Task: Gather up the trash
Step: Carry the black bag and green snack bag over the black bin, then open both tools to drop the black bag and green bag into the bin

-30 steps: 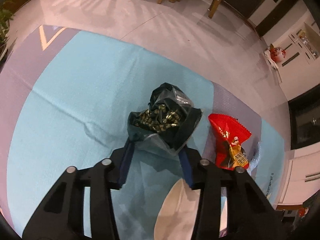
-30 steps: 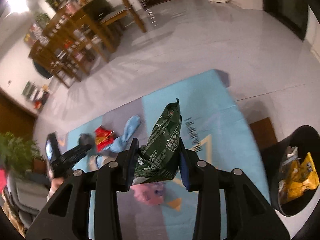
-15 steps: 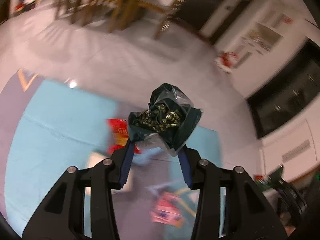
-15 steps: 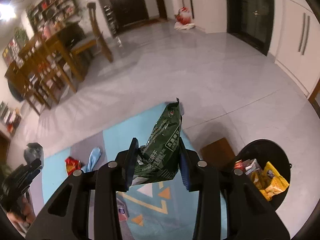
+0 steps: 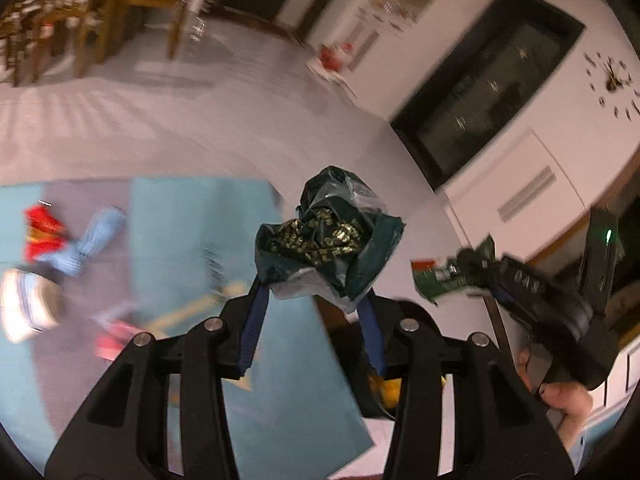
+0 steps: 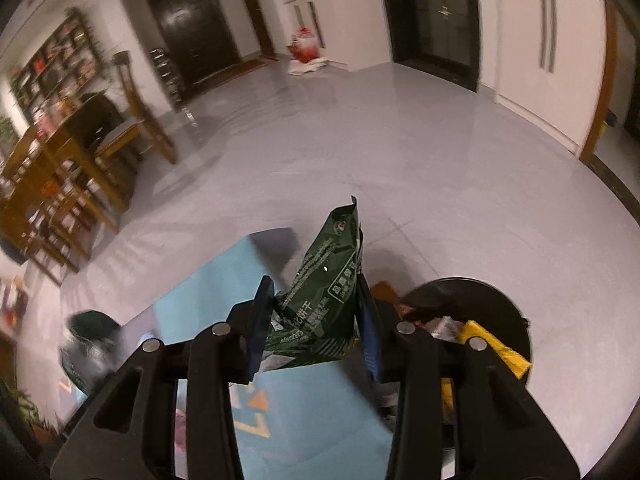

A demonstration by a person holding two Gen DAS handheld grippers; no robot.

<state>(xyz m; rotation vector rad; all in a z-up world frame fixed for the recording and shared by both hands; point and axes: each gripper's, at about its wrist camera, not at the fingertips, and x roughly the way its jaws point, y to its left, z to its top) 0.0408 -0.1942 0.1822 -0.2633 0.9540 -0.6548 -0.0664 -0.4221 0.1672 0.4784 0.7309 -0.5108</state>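
My left gripper [image 5: 310,304] is shut on a crumpled dark green bag [image 5: 328,240] with gold print, held in the air above the blue mat [image 5: 280,380]. Over at the right of the left wrist view, a hand holds my right gripper [image 5: 472,276], which has a green snack packet [image 5: 434,278] in it. In the right wrist view my right gripper [image 6: 316,320] is shut on that green snack packet [image 6: 324,292], just left of a black trash bin [image 6: 496,320] that holds yellow and other wrappers. The left gripper's crumpled bag [image 6: 90,340] shows blurred at the lower left.
On the blue mat lie a red wrapper [image 5: 42,232], a light blue cloth [image 5: 90,240], a white object [image 5: 26,308] and a pink-red packet [image 5: 114,336]. A brown box [image 6: 384,292] sits beside the bin. Wooden chairs and a table [image 6: 68,168] stand far left.
Both grippers have swung right, away from the mat's litter and towards the bin, each keeping its bag. The left one rose and rolled; the bin now lies close under the right one.
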